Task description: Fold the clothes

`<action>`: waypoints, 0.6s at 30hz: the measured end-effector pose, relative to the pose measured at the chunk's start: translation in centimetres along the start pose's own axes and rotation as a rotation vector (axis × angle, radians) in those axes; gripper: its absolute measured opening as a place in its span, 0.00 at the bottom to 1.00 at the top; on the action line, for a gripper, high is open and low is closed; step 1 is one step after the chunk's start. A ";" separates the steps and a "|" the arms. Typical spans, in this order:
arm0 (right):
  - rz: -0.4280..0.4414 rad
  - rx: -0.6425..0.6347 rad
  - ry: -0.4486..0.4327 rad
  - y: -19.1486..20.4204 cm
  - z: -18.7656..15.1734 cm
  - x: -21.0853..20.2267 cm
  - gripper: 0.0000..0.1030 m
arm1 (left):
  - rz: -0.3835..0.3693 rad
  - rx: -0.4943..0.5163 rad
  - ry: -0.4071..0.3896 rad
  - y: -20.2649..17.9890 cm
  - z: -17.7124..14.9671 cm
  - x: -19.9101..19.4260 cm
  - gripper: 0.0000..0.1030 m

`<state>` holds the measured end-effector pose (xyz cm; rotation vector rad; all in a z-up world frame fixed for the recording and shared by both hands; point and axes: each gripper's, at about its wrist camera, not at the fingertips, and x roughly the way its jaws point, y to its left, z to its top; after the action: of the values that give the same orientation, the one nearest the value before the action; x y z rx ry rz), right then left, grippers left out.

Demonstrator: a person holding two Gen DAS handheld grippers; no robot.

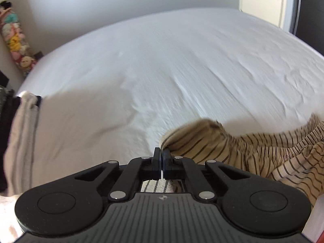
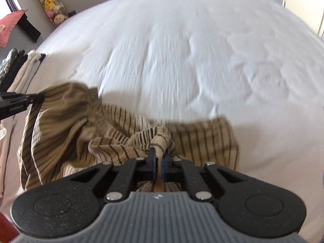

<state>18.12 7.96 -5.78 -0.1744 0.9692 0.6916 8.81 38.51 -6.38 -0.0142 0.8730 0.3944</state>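
Note:
A tan garment with thin dark stripes and a gathered elastic waistband (image 2: pixel 97 117) hangs crumpled between my two grippers above the white bed (image 2: pixel 182 50). My left gripper (image 1: pixel 161 154) is shut on one corner of the striped garment (image 1: pixel 212 141); it also shows at the left edge of the right wrist view (image 2: pixel 38 97). My right gripper (image 2: pixel 159 156) is shut on a bunched fold of the same garment. Both views are blurred by motion.
Folded beige and dark clothes (image 2: pixel 22 70) lie in a stack at the bed's left edge (image 1: pixel 22 125). A column of plush toys (image 2: pixel 51 2) stands against the far wall. A pink cloth (image 2: pixel 10 26) is at far left. A white door (image 1: pixel 263 0) is at back right.

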 end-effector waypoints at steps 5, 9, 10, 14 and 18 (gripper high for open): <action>-0.019 -0.071 -0.175 1.5 4.8 -3.4 0.05 | 0.105 -0.045 -0.146 1.8 2.4 -5.4 0.01; -0.025 -0.100 -0.331 2.6 9.0 -7.2 0.05 | 0.199 -0.106 -0.291 3.8 5.0 -10.5 0.01; -0.024 -0.106 -0.371 2.9 10.1 -8.2 0.05 | 0.219 -0.119 -0.326 4.2 5.5 -11.8 0.01; -0.014 -0.139 -0.459 3.5 11.6 -11.7 0.05 | 0.246 -0.152 -0.418 5.5 7.0 -16.6 0.01; -0.007 -0.188 -0.474 3.7 11.2 -13.5 0.06 | 0.260 -0.069 -0.363 4.4 5.1 -17.4 0.01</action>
<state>18.64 9.50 12.06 -0.1688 0.4502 0.7733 1.12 37.72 10.55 0.1052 0.5019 0.6482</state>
